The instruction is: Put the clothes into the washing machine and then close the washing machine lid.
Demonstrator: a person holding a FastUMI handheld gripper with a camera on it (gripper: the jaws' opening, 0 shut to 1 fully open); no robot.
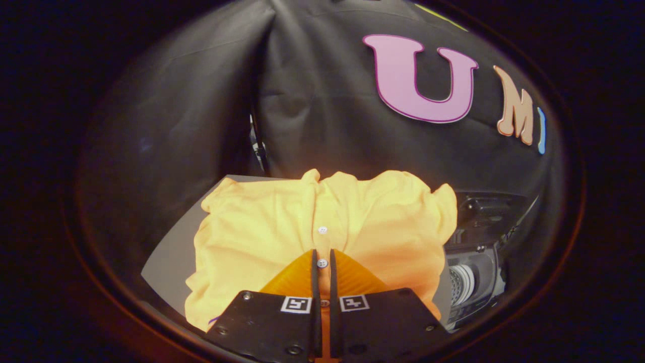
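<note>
Pinching crumpled yellow shirt point(282, 227) at button placket, gripper point(322, 259) fingers nearly together; grey table point(171, 257) beneath

We saw a plain yellow shirt point(262, 232) with white buttons point(322, 230) lying on a grey tabletop point(174, 257), and a dark grey washing machine point(476, 262) beside it.

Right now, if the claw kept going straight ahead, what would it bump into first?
The yellow shirt, probably. The claw is nearly shut, its fingertips right at the shirt's row of buttons. Whether it already pinches the cloth is unclear. The washing machine sits off to the side.
</note>
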